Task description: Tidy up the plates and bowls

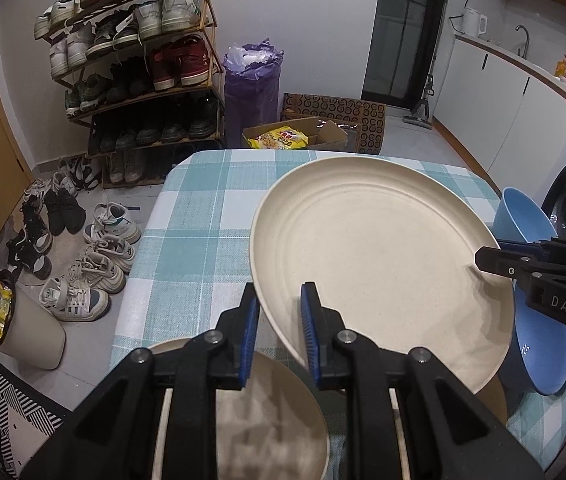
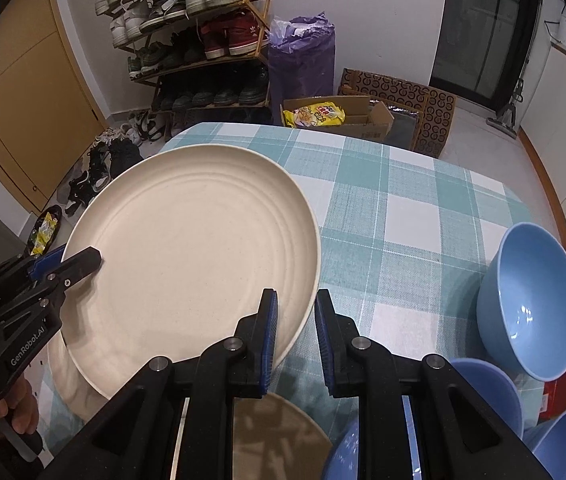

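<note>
Carrying the cream plate (image 1: 379, 264) above the checked surface (image 1: 203, 216), each hand-held gripper, left (image 1: 281, 336) and right (image 2: 297, 336), pinching opposite rims, we should keep it level toward the stack.

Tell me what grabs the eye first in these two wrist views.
The big cream plate, tilted above the checked tablecloth with the left gripper and the right gripper each clamped on its rim at opposite sides. Next, the blue bowls clustered at the table's right edge, and another cream plate lying under the lifted one. Behind the table, a packed shoe rack stands against the wall.
</note>
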Demonstrator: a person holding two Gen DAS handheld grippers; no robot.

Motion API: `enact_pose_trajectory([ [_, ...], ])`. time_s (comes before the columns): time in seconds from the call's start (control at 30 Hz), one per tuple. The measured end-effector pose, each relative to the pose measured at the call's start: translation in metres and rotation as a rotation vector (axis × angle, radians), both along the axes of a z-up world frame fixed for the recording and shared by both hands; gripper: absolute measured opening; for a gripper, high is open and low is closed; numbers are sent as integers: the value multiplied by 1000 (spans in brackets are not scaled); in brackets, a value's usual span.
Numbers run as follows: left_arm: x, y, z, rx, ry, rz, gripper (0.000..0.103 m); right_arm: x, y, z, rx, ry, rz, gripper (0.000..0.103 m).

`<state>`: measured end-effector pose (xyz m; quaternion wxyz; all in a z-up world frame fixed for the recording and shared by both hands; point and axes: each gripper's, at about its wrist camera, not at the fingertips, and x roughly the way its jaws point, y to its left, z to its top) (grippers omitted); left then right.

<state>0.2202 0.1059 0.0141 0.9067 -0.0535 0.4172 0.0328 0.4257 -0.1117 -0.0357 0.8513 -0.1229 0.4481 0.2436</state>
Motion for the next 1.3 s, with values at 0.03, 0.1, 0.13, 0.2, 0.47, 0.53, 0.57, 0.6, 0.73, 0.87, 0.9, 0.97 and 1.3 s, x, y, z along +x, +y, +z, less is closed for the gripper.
enact_pose_trajectory([
  [0.03, -3, -1, 1, 0, -3, -1, 19, -3, -1, 1, 1, -3, 2, 19],
  [0.1, -7, -2, 3, 2, -8, -2, 19, -10, -4, 3, 4, -9, 5, 19],
  [0.13, -8, -3, 4, 2, -9, -2, 19, -11, -5, 3, 5, -9, 7, 19],
  [0.2, -13, -4, 6, 0, -14, -3, 19, -16, -8, 4, 9, -9, 12, 19],
  [0.47, -28, -9, 8, 6, -26, -8, 19, -36, -21, 8, 20, -34, 24, 19],
  [0.53, -33, -11, 9, 6, -28, -10, 19, -43, -24, 10, 24, -41, 30, 19],
  [0.57, -36, -12, 8, 8, -28, -11, 19, -47, -26, 10, 27, -44, 31, 19],
  [0.6, -38, -14, 8, 10, -29, -12, 19, -50, -28, 11, 30, -46, 33, 19],
  [0.73, -48, -18, 10, 14, -36, -16, 19, -59, -35, 11, 36, -54, 39, 19],
  [0.87, -56, -22, 13, 15, -47, -21, 19, -70, -44, 10, 52, -52, 41, 19],
  [0.9, -59, -23, 13, 15, -49, -23, 19, -73, -47, 10, 58, -49, 42, 19],
  [0.97, -61, -25, 14, 18, -51, -28, 19, -78, -52, 9, 65, -49, 42, 19],
  [1.3, -79, -35, 5, 15, -52, -43, 19, -98, -67, 3, 73, -58, 37, 19],
])
